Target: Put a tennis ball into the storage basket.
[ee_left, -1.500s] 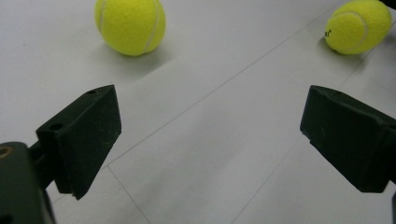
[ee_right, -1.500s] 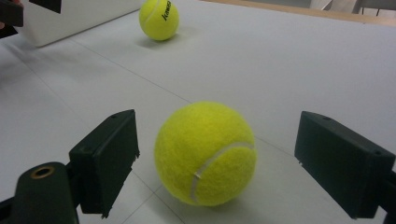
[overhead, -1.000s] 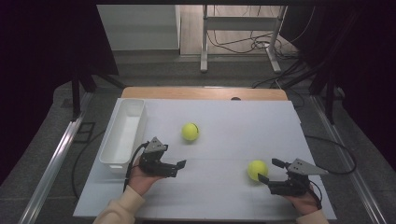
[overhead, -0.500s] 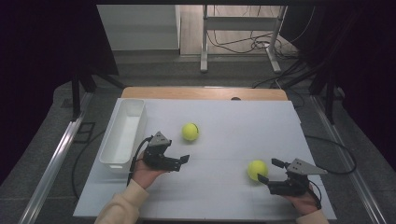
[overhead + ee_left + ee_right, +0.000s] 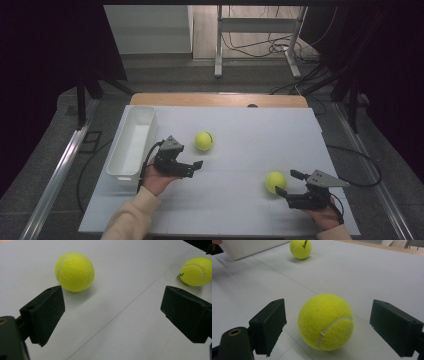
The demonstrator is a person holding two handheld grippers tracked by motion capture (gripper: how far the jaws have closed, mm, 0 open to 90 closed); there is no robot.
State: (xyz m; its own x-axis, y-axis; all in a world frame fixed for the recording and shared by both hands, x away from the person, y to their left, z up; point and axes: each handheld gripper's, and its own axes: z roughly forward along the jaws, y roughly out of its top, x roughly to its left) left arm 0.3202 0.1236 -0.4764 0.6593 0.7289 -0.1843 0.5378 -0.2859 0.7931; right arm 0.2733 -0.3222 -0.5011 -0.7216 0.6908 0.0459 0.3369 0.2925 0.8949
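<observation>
Jaws of the right gripper [image 5: 286,184] stand wide apart, with the near ball [image 5: 275,182] lying on the table [image 5: 240,210] between them, untouched. The left gripper [image 5: 196,167] is wide open too, just below the far ball [image 5: 203,141], beside the white tray [image 5: 131,145].

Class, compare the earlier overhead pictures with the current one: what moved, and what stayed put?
The left gripper moved forward over the table toward the far ball, fingers open, holding nothing. The right gripper stayed open beside the near ball. Both balls and the white bin kept their places.
</observation>
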